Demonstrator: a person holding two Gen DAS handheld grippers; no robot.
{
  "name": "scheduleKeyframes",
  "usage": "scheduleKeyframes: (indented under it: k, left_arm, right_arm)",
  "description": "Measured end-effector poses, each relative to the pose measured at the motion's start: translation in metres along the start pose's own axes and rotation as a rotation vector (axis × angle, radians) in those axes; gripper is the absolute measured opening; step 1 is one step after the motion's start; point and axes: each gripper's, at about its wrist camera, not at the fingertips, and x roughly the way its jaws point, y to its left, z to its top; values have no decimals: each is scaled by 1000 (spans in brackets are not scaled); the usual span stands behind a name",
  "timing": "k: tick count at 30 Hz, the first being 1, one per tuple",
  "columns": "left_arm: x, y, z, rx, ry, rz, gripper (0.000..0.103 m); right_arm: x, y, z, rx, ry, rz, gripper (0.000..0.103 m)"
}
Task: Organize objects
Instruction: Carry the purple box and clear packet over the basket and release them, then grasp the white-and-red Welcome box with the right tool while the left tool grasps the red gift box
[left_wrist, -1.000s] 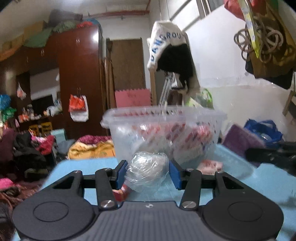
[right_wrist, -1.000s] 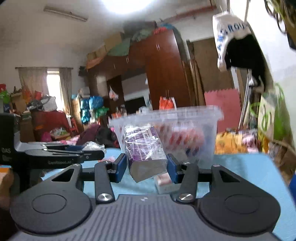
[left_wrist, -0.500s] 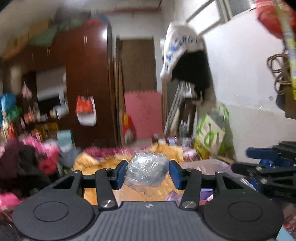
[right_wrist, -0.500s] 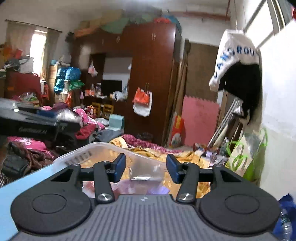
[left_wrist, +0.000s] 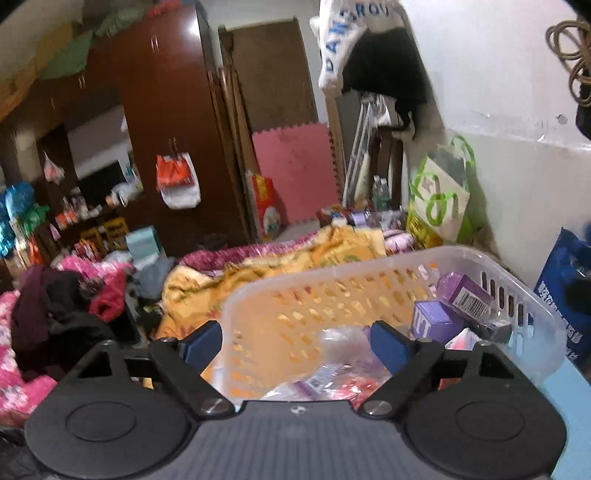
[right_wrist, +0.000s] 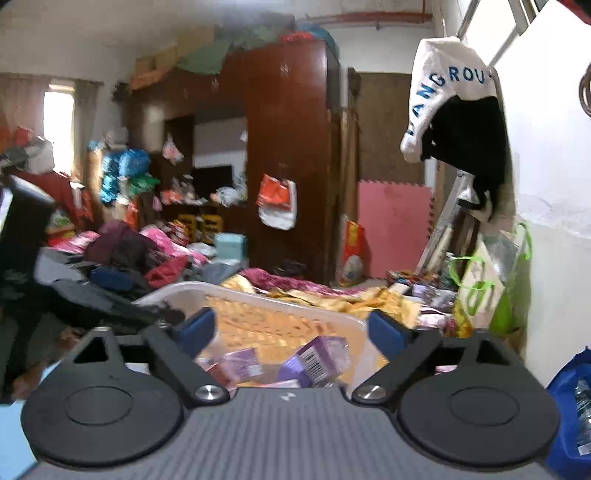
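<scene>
Both the left tool (left_wrist: 296, 341) and right tool (right_wrist: 291, 330) hover spread and empty over the basket (left_wrist: 517, 291), boxes (right_wrist: 317, 360) lying below, so the drop looks done; next, fetch another item.

Cluttered home bedroom: dark wooden wardrobe (right_wrist: 291, 147) centre frame, clothes piles (right_wrist: 140, 254) at left, orange blanket (left_wrist: 280, 258) mid-frame, garment hanging (right_wrist: 454, 110) upper right on the wall.
</scene>
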Motion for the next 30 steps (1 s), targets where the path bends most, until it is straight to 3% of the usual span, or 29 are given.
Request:
scheduleKeyframes:
  k: [4, 9, 12, 18, 20, 26, 30]
  left_arm:
    - [-42, 16, -21, 32, -61, -24, 94]
    - [-60, 27, -89, 104, -34, -70, 97]
    - [-55, 37, -119, 79, -17, -58, 97]
    - [-14, 53, -131, 35, 103, -120, 97]
    - [-1, 51, -134, 51, 138, -89, 97]
    - [7, 55, -130, 33, 151, -73, 97]
    - [13, 52, -130, 14, 188, -128, 97]
  right_arm:
    - [-28, 3, -15, -41, 20, 76, 103]
    - [-29, 13, -62, -81, 114, 79, 103]
    - [-16, 18, -89, -75, 179, 87, 103]
    - [18, 13, -109, 18, 266, 125, 103]
    - [24, 11, -115, 48, 288, 140, 103]
    - [29, 11, -133, 81, 338, 147, 103]
    - [27, 9, -136, 89, 337, 162, 103]
